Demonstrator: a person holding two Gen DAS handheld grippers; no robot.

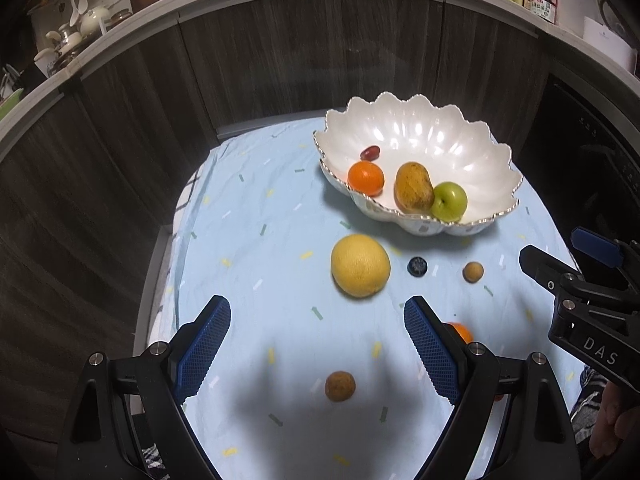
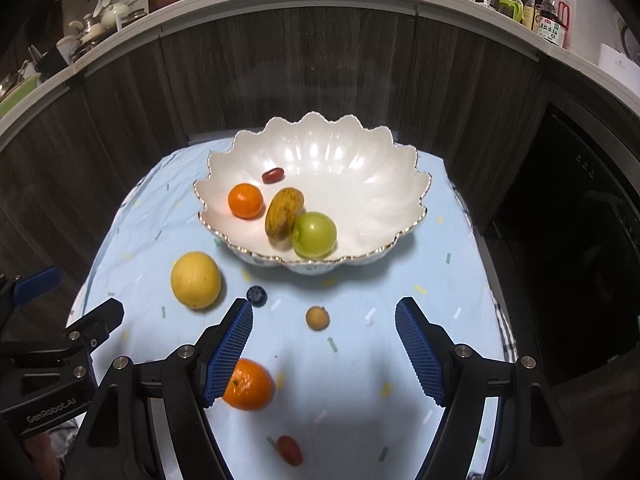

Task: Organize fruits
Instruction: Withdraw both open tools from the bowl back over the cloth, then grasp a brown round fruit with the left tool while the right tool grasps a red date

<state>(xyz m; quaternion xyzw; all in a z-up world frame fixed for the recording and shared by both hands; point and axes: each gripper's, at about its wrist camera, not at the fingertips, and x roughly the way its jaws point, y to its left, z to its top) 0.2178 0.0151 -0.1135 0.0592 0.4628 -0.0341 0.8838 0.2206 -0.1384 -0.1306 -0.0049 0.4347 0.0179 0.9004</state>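
A white scalloped bowl [image 1: 472, 152] [image 2: 360, 176] at the back of the blue cloth holds an orange [image 1: 365, 178], a brownish mango [image 1: 413, 187], a green apple [image 1: 449, 201] and a red grape [image 1: 370, 153]. On the cloth lie a large yellow citrus [image 1: 360, 265] [image 2: 195, 279], a blueberry [image 1: 417, 267] [image 2: 256, 295], a small tan longan [image 1: 473, 272] [image 2: 317, 318], a brown round fruit [image 1: 339, 386], an orange [image 2: 248, 385] and a red grape [image 2: 289, 449]. My left gripper [image 1: 318, 348] is open above the brown fruit. My right gripper [image 2: 324, 350] is open, its left finger over the orange.
The light blue cloth [image 1: 256, 240] covers a small table in front of dark wood cabinet doors [image 2: 280, 80]. A counter above carries bottles [image 2: 548, 12] and crockery. A dark appliance [image 2: 580, 240] stands at the right. A hand shows at the lower right of the left wrist view.
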